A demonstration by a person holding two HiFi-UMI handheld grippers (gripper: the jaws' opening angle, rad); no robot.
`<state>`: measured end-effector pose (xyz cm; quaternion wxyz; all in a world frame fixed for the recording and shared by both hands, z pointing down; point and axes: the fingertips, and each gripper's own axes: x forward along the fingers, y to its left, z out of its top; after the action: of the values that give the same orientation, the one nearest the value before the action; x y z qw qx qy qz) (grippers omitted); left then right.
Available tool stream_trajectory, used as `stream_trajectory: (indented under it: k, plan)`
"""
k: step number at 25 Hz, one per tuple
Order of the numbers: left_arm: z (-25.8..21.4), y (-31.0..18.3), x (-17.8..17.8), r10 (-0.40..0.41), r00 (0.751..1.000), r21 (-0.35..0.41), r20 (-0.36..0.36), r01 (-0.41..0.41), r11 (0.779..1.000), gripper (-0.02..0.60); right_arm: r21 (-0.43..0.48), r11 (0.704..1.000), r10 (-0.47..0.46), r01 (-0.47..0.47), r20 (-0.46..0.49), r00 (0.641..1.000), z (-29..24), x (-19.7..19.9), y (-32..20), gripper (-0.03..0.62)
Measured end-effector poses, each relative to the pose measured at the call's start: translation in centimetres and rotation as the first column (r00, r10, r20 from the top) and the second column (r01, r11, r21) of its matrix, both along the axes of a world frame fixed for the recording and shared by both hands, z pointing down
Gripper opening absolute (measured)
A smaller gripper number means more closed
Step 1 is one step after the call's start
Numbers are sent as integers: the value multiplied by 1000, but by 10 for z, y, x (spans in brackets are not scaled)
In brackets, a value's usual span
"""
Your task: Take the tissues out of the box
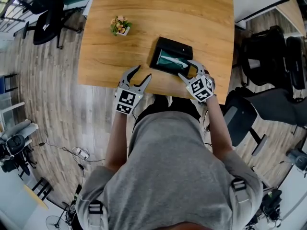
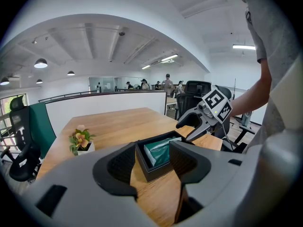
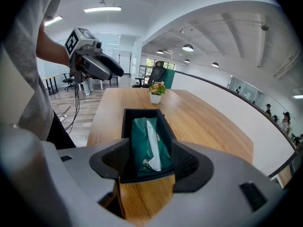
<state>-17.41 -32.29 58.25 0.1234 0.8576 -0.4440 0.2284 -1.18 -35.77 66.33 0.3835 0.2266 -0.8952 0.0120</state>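
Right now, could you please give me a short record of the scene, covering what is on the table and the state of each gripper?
Surface: wooden table
Box: black box, open-topped, near the table's front edge
Contents: green tissue pack inside the box, white tissue showing at its slot
Other item: small potted flower, apart from the box
Left gripper: open, empty, beside the box
Right gripper: open, at the box's near end, gripping nothing
Status: tissues not yet taken out

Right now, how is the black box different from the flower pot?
The black box is big and holds a green tissue pack; the flower pot is small, white and holds flowers. The box lies near the person; the pot stands farther off. Both sit on the table.
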Motion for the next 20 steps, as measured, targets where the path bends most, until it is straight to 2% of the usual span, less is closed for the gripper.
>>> stream_trajectory:
  k: [11,18,20]
  plan:
    - [21,-1,-3,-19,1000,-51,-1,19,998,239,-55,994,-95,92,-47,994,27,-20,-15,252]
    - [31,-4,-8,-32,999,-72,5,32,997,239,-86,987,-142,133,-114,983,45,-27,-22,241]
    - [33,-5,-9,-34,999,-76,4,34,997,239,-108,983,-160,147,-128,979,50,-30,-22,218]
